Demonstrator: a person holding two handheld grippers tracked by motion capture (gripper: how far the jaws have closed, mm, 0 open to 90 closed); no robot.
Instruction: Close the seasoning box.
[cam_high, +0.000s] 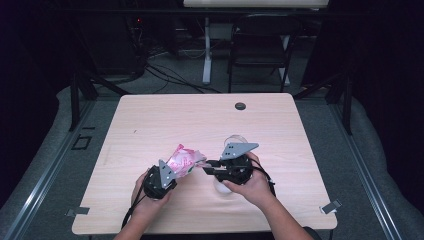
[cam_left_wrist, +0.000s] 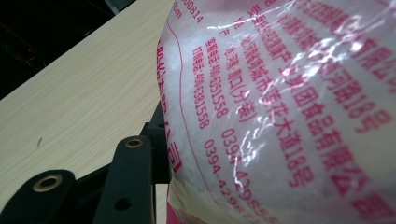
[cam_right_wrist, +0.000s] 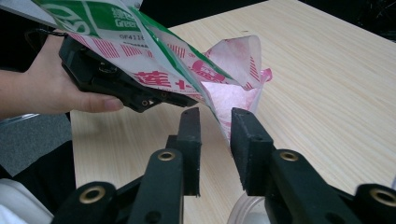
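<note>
A plastic bag (cam_high: 186, 161) of white granules, printed in pink and green, hangs tilted above the front of the table (cam_high: 150, 120). My left gripper (cam_high: 175, 172) is shut on its lower end; the bag (cam_left_wrist: 280, 102) presses against one black finger (cam_left_wrist: 135, 177). My right gripper (cam_high: 205, 166) points left at the bag's open top. Its jaws stand open with the bag's torn edge (cam_right_wrist: 233, 84) hanging into the gap of the right gripper (cam_right_wrist: 215, 115). A hand holds the left gripper (cam_right_wrist: 116, 86) beyond it.
A clear round container (cam_high: 236, 140) stands just behind the right gripper, and a pale round rim (cam_right_wrist: 247, 210) shows under its jaws. A black grommet (cam_high: 240, 106) sits at the table's far edge. A dark chair (cam_high: 260, 45) stands beyond the table.
</note>
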